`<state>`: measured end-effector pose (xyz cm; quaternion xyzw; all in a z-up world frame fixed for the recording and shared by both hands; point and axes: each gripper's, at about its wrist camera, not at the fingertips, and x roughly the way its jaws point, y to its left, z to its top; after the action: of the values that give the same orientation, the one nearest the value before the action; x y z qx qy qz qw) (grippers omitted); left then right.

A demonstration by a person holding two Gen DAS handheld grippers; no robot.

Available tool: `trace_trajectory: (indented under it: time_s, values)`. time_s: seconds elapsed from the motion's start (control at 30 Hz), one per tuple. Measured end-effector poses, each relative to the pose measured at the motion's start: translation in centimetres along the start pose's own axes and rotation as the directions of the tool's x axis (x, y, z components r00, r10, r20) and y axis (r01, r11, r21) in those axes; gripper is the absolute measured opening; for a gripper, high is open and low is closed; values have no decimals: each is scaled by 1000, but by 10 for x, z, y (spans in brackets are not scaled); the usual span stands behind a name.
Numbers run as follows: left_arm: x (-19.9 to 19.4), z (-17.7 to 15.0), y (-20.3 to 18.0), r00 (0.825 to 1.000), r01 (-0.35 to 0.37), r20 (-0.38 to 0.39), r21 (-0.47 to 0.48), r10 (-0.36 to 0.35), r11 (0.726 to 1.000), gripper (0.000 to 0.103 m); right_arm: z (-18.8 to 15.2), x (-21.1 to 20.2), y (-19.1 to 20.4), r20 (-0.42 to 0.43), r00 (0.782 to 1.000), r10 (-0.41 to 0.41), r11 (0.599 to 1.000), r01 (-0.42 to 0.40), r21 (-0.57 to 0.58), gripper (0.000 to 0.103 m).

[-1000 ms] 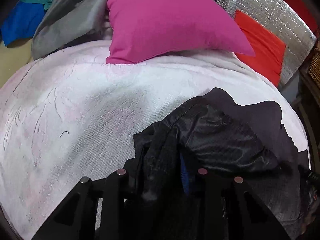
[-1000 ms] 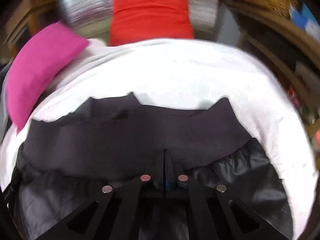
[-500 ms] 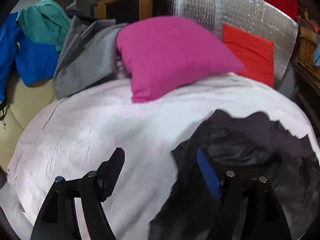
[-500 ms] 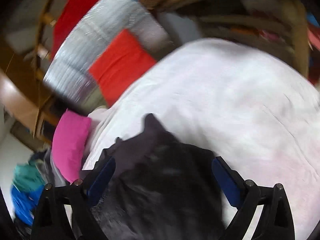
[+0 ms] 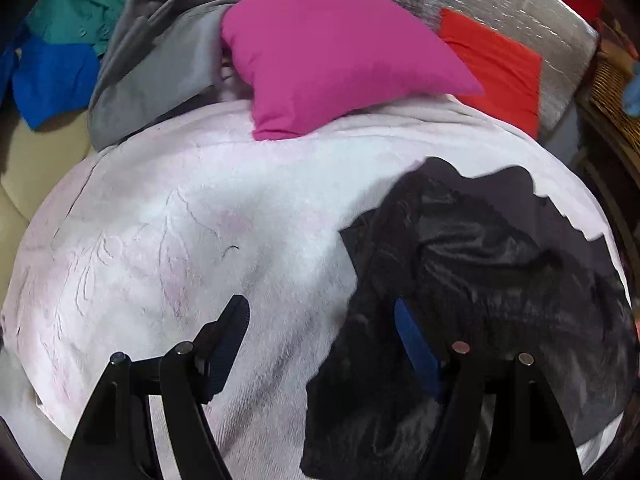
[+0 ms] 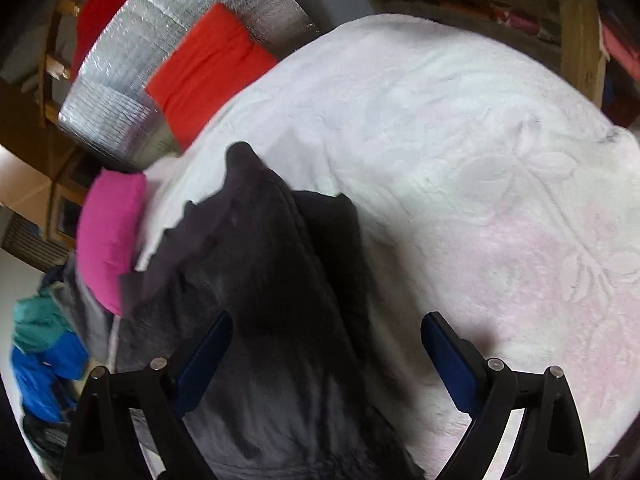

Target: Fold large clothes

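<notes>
The bed [image 5: 168, 216] is being covered by a pale embossed blanket, and the black garment [image 5: 480, 280] is lying crumpled on it, at about four o'clock in the left view and at seven o'clock in the right view [image 6: 272, 288].

The garment is being judged soft, light and limp; its shiny panels are likely to be slippery, while the matte ribbed band [image 5: 500, 188] at its far edge is looking thicker and less prone to slide. That band, taken at its two corners, is being suggested as the best hold.

A pink pillow [image 5: 336, 56] and a red cushion [image 5: 496, 64] are resting at twelve o'clock, and other clothes [image 5: 152, 64] are piled at ten o'clock.

No container is being shown, apart from what may be wicker at the three o'clock edge, too cut off to tell.

The left claw [image 5: 320, 344] is being held spread, nothing pinched, the garment's edge lying under its right finger. The right claw [image 6: 326, 356] is likewise spread wide, hovering over the cloth without gripping it.
</notes>
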<state>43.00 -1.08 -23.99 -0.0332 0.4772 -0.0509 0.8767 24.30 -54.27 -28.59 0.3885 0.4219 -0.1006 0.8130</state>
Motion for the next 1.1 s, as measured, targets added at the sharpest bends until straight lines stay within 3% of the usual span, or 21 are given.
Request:
trace_trajectory:
  time_s: [0.13, 0.3, 0.43, 0.57, 0.7, 0.87, 1.0, 1.1]
  values:
    - [-9, -6, -3, 999, -13, 31, 79, 10, 997, 76, 5, 23, -15, -97, 995, 11, 1000, -10, 11, 97]
    - [-17, -13, -12, 992, -100, 98, 194, 82, 976, 76, 11, 31, -28, -127, 979, 159, 987, -152, 60, 98]
    - [-19, -13, -15, 985, -143, 130, 229, 116, 963, 76, 6, 39, -15, -156, 957, 244, 970, -237, 59, 98]
    - [-21, -11, -17, 980, -161, 154, 234, 127, 959, 76, -2, 41, 13, -150, 956, 254, 967, -256, 6, 92]
    - [-21, -11, -19, 975, -181, 168, 239, 143, 954, 76, -1, 36, 22, -126, 945, 302, 953, -300, 35, 91]
    - [-20, -10, -21, 971, -202, 178, 240, 161, 950, 76, -3, 53, 15, -174, 954, 246, 969, -237, 70, 87]
    - [-19, -10, -21, 972, -198, 174, 240, 159, 950, 76, -5, 42, 16, -151, 940, 305, 952, -295, 85, 81]
    - [-12, -9, -21, 983, -155, 132, 247, 125, 956, 76, -4, 47, 16, -166, 946, 278, 960, -270, 69, 81]
